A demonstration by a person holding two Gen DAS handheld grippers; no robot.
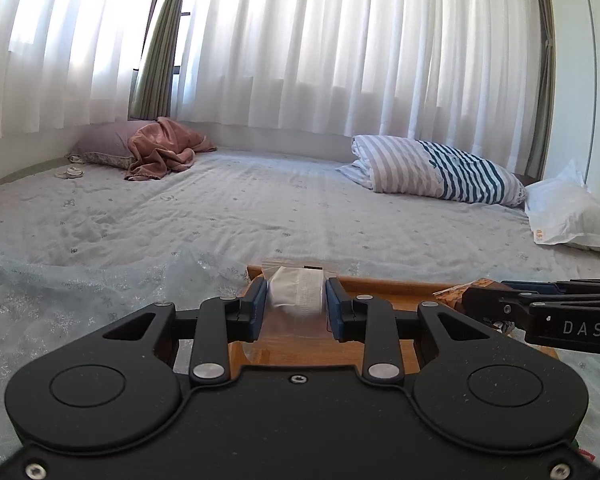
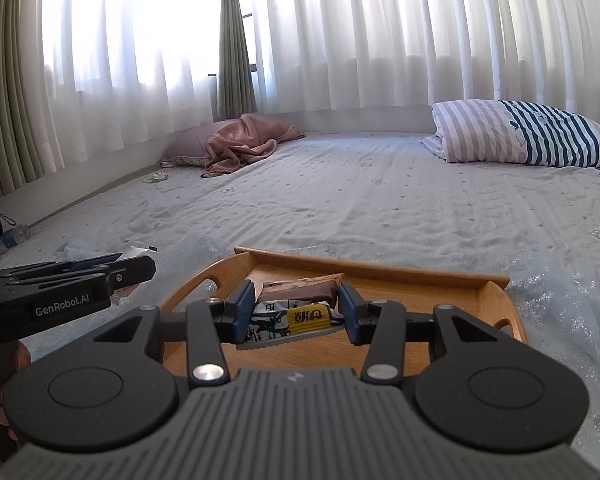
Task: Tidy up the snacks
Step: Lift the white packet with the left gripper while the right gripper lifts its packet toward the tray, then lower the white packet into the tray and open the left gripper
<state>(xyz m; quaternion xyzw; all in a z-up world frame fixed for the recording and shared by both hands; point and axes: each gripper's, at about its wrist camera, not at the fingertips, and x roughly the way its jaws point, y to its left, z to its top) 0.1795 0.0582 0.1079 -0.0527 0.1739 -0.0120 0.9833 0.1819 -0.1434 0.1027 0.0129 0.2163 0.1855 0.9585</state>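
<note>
My left gripper [image 1: 296, 300] is shut on a clear plastic snack packet [image 1: 296, 292] with white contents, held over the left part of the wooden tray [image 1: 384, 282]. My right gripper [image 2: 296, 310] is shut on a snack packet with a yellow label [image 2: 292, 320], held low over the wooden tray [image 2: 380, 270]; a brown packet [image 2: 300, 284] lies just beyond it in the tray. The right gripper also shows at the right edge of the left wrist view [image 1: 540, 300], and the left gripper at the left of the right wrist view [image 2: 80, 272].
The tray sits on a pale blue sheer cloth [image 2: 560, 288] spread on a bed. A striped pillow [image 2: 532, 132] and a white plastic bag [image 1: 568, 212] lie far right. A pink blanket [image 2: 248, 140] on a pillow lies far left. Curtains hang behind.
</note>
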